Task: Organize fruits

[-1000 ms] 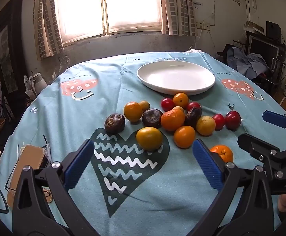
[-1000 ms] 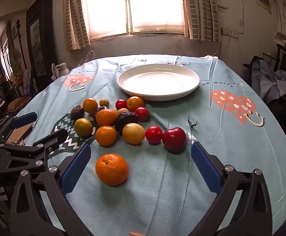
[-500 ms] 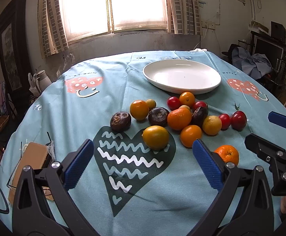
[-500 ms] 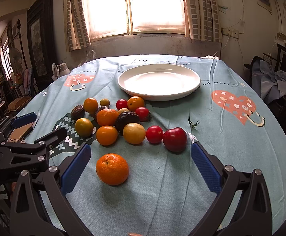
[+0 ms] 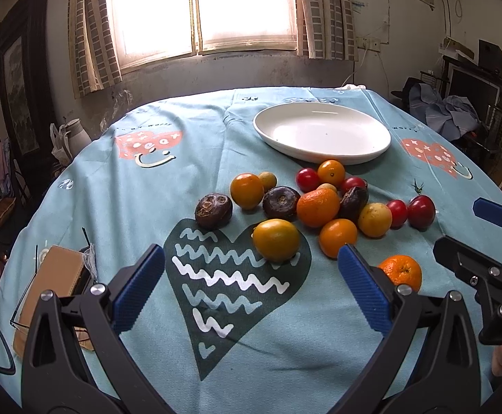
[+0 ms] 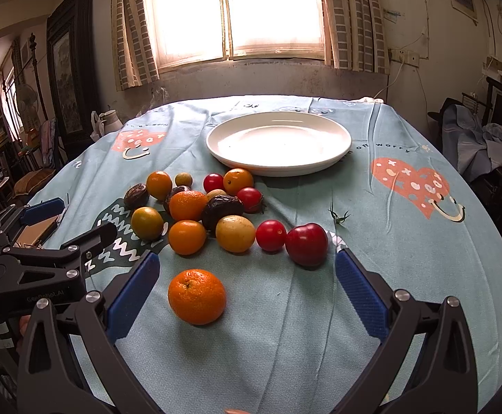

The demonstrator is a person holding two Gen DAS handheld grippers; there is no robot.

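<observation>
One white plate [image 6: 333,158] sits toward the table's far edge, under the window, with nothing on it. Sixteen fruits lie on the blue cloth [image 6: 371,241], and fifteen of them are bunched at mid-table on the plate's near side.

In the bunch:
- **Orange:** four oranges, such as the big one [image 6: 187,204] in the middle.
- **Red:** four red fruits; the largest [image 6: 306,243] is at the bunch's right end, touching a tomato [image 6: 270,235].
- **Dark:** three dark wrinkled fruits; one [image 5: 213,209] is at the left end.
- **Yellow:** four yellowish ones, two larger [image 5: 276,239] [image 6: 235,233] and two small. One of the small ones is mostly hidden among the others.

The sixteenth fruit, a lone orange [image 6: 196,296], lies apart from the bunch, closer to the table's near edge. It sits just ahead of the right gripper [image 6: 247,258] and nearer that gripper's left finger.

There are two grippers. The right one's jaws are spread wide and hold nothing. The left gripper [image 5: 251,258] is likewise agape and empty, above the dark heart print at the near edge.

Compared with a second ago, no fruit has moved. The left view has swung slightly, so the plate and bunch sit a little further right in it. The right view is nearly unchanged.
</observation>
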